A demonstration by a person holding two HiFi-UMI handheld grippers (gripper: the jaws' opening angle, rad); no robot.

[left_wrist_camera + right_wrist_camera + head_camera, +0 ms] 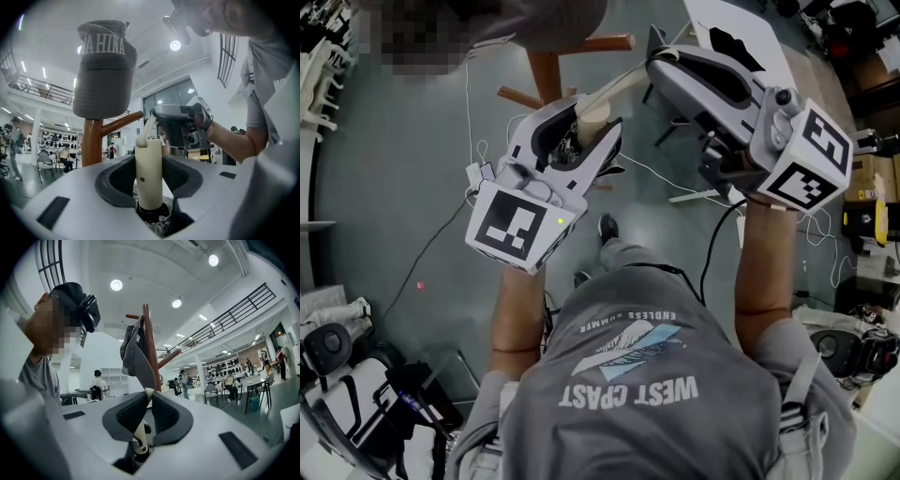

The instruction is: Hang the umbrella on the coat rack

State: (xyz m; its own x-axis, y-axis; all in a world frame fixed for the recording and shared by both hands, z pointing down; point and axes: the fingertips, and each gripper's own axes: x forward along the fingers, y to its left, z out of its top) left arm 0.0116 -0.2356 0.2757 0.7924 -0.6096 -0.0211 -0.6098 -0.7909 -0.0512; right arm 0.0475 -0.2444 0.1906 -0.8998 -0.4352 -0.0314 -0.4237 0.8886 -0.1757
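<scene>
The umbrella's cream handle [148, 173] stands upright between the jaws of my left gripper [149, 187], which is shut on it. A cream wrist strap [149, 127] runs from the handle's top to my right gripper [149, 398], whose pads pinch the strap's end [148, 391]. In the head view the left gripper [592, 141] holds the handle [598, 117] just in front of the wooden coat rack [546, 70], and the right gripper [661, 58] is beside it. A grey cap [104, 70] hangs on the rack's post [92, 140]. The umbrella's canopy is mostly hidden.
A bare wooden peg [123, 122] slants up from the post toward the handle. The cap [136, 355] and post [150, 348] stand right behind the right jaws. A white table [741, 37] is at the far right, cables [469, 141] lie on the floor, and chairs and seated people are farther off.
</scene>
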